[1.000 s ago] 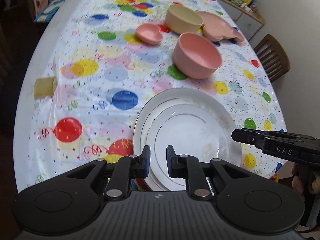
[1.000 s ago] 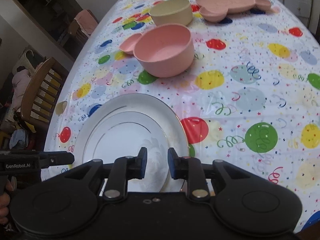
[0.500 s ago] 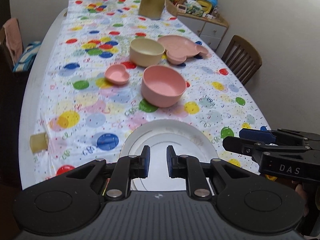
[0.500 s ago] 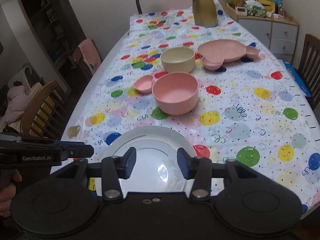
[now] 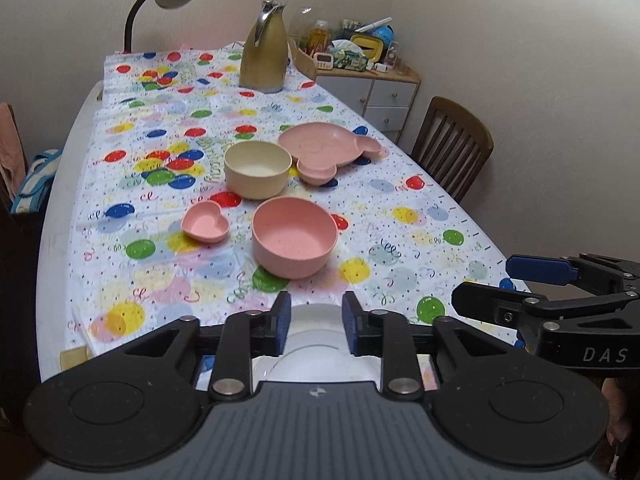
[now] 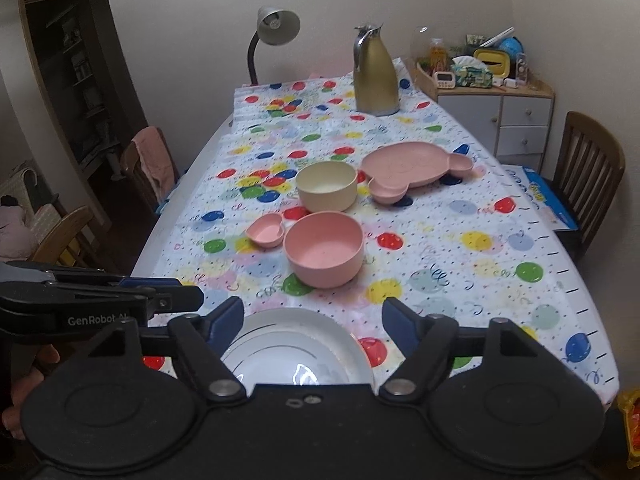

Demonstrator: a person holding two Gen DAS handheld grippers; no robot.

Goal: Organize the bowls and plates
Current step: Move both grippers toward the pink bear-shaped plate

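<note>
Stacked white plates (image 6: 296, 352) lie at the near table edge, also in the left wrist view (image 5: 316, 344). Beyond them stand a pink bowl (image 6: 324, 254), a small pink heart dish (image 6: 266, 234), a cream bowl (image 6: 326, 190) and a pink mouse-shaped plate (image 6: 416, 168); the left wrist view shows the pink bowl (image 5: 294, 242) too. My left gripper (image 5: 314, 320) is open and empty above the plates' near edge. My right gripper (image 6: 314, 320) is wide open and empty, raised over the plates.
A gold jug (image 6: 376, 76) and a desk lamp (image 6: 272, 32) stand at the table's far end. Wooden chairs (image 6: 588, 176) flank the table. A cabinet (image 6: 496, 116) with clutter stands in the back right corner.
Both grippers have drawn back and up from the white plates, so more of the table shows. Both sets of jaws have opened, the right one widely.
</note>
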